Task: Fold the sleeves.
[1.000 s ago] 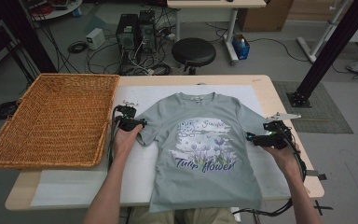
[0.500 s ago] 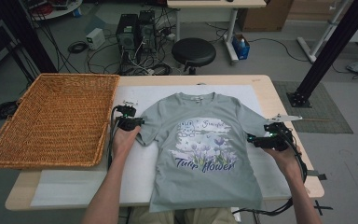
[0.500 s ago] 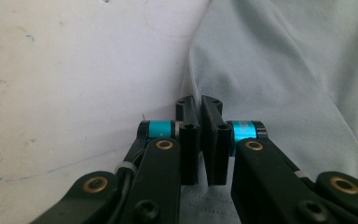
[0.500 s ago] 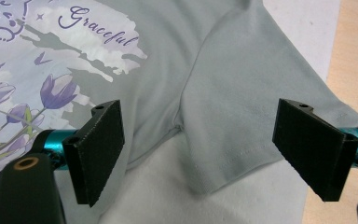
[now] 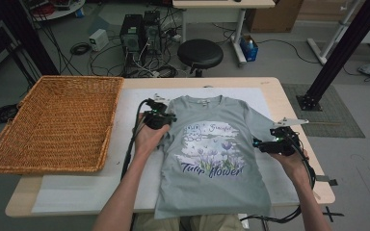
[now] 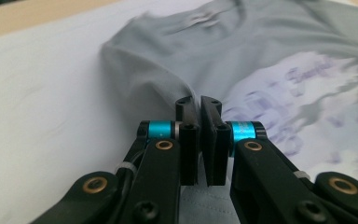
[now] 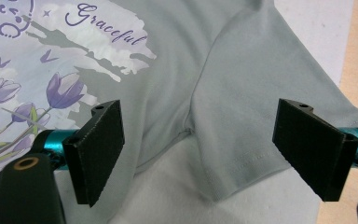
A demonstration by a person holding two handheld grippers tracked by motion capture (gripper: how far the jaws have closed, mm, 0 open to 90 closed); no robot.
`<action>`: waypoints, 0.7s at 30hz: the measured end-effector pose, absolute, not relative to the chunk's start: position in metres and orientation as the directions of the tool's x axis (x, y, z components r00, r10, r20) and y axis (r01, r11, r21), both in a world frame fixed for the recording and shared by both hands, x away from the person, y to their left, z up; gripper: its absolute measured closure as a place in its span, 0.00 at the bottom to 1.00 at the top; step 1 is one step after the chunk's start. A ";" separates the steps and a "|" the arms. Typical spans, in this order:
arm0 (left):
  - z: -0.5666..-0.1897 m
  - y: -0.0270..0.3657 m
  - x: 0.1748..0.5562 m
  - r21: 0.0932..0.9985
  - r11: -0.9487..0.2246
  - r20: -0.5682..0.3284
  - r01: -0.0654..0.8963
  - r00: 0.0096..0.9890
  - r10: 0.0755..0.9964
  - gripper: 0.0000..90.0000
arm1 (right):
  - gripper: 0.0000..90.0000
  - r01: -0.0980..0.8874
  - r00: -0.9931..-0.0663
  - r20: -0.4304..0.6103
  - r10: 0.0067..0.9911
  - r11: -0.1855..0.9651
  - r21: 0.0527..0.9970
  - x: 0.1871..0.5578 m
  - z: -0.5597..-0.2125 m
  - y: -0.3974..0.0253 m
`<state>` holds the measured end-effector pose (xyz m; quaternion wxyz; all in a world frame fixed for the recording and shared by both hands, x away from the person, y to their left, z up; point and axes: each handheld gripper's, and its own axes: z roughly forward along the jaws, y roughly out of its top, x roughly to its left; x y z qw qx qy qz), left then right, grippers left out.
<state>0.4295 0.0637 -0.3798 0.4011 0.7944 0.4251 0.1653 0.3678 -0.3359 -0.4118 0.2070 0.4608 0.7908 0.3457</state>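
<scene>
On your worktop [image 5: 289,91]: one white sheet [image 5: 130,106] spread over the middle, and on it one grey T-shirt [image 5: 212,187], laid flat with the print up, collar away from you and hem at the near edge. The print shows purple tulips with the words "Graceful" and "Tulip flower". To your left, one shallow wicker basket [image 5: 53,122] rests on the worktop's left end, overhanging it, apart from the shirt. Your left gripper [image 5: 166,118] sits at the shirt's left sleeve, near the shoulder; in the left gripper view its jaws are pressed nearly together with a narrow slit between them, and grey cloth [image 6: 144,70] lies just ahead of and beneath the tips, though you cannot tell from that view whether any fabric is pinched. Your right gripper [image 5: 260,143] is at the shirt's right sleeve [image 7: 256,121]; in the right gripper view its jaws are spread wide, poised over the sleeve and the armpit seam, one on either side, gripping nothing. Beyond the worktop, on the floor: one round black stool [image 5: 200,54], two computer towers [image 5: 139,31] and loose cables.
</scene>
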 end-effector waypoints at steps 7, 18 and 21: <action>-0.384 0.012 0.449 0.764 -0.354 -0.100 0.540 0.640 0.762 0.95 | 0.19 0.586 -0.480 0.002 0.877 0.319 0.745 0.365 -0.410 -0.339; -0.386 -0.009 0.451 0.768 -0.394 -0.060 0.506 0.669 0.741 0.62 | 0.19 0.592 -0.468 -0.006 0.884 0.319 0.740 0.368 -0.411 -0.342; -0.376 0.005 0.448 0.784 -0.380 -0.048 0.491 0.659 0.751 0.56 | 0.22 0.604 -0.445 0.007 0.895 0.294 0.741 0.370 -0.411 -0.347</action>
